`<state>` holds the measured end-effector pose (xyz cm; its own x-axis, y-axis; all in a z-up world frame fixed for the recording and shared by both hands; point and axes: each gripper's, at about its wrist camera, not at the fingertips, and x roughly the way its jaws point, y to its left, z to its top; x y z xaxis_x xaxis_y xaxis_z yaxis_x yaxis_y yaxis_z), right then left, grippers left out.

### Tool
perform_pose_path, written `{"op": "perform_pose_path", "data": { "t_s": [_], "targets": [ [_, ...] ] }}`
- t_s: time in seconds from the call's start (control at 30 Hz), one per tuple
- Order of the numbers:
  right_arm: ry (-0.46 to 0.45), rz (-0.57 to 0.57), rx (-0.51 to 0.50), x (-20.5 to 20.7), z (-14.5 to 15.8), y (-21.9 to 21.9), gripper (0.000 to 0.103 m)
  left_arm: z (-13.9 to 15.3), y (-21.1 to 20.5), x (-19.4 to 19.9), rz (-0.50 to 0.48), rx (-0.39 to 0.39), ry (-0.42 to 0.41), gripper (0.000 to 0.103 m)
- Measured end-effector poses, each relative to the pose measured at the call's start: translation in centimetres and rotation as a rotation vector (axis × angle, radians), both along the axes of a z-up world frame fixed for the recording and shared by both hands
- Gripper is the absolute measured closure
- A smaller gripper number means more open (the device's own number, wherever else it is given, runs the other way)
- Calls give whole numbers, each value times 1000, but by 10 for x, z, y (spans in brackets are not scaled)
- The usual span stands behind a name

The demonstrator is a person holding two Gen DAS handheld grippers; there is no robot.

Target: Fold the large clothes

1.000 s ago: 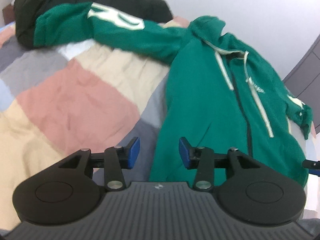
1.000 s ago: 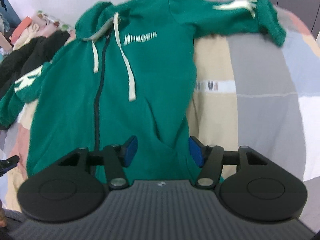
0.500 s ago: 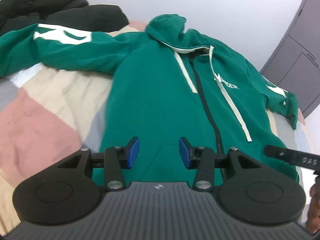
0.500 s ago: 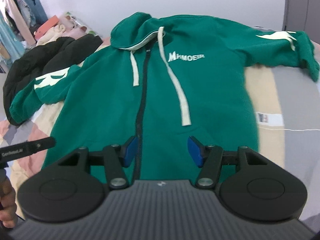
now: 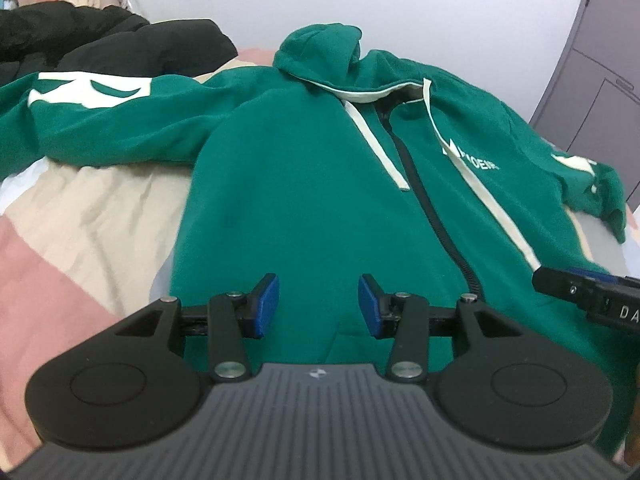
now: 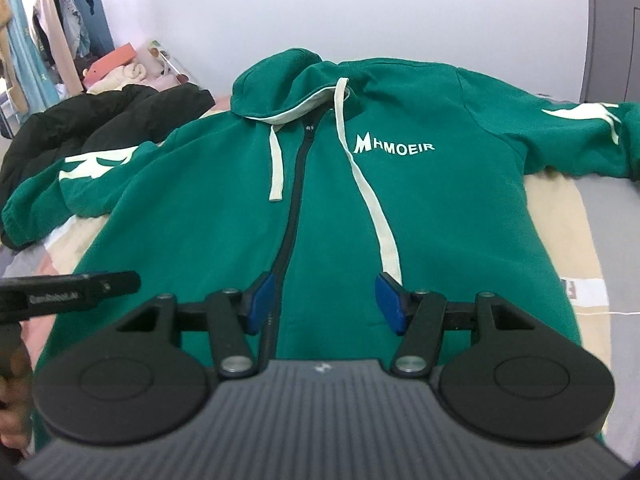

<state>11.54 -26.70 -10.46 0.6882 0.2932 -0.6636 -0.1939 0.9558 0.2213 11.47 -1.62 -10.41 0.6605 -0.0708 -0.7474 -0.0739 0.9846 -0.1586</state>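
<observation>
While the green hoodie (image 6: 420,216) lies flat across the middle of the frame, the left gripper (image 5: 319,306) and right gripper (image 6: 324,302) hang over its bottom, fingers apart, holding nothing.

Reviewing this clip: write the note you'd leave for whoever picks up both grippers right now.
Left gripper: fingers apart, nothing between them, above the lower front of the green hoodie, on its left half.
Right gripper: fingers apart, empty, above the lower front just right of the zipper.
Hoodie: front up on the patchwork bedspread, zipped, both sleeves spread outward, hood at the far end. Black jacket piled beyond the left sleeve.
Done: garment laid out; no fold visible.
Left: every fold, probably sleeves inward first, then the body.
</observation>
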Motion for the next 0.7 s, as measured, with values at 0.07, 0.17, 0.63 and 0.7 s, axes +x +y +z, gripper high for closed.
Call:
{"op": "perform_pose_path", "data": {
  "t_s": [0.07, 0.17, 0.63, 0.7],
  "targets": [
    [5, -12, 17, 5, -9, 0, 45, -10, -2, 5, -5, -7, 16, 53],
    [60, 7, 7, 16, -29, 5, 45, -33, -2, 17, -12, -68, 124, 52],
    [7, 90, 38, 95, 3, 42, 44, 1, 19, 27, 26, -105, -42, 42],
    [-47, 99, 18, 125, 15, 64, 44, 2, 26, 30, 37, -104, -52, 42]
  ]
}}
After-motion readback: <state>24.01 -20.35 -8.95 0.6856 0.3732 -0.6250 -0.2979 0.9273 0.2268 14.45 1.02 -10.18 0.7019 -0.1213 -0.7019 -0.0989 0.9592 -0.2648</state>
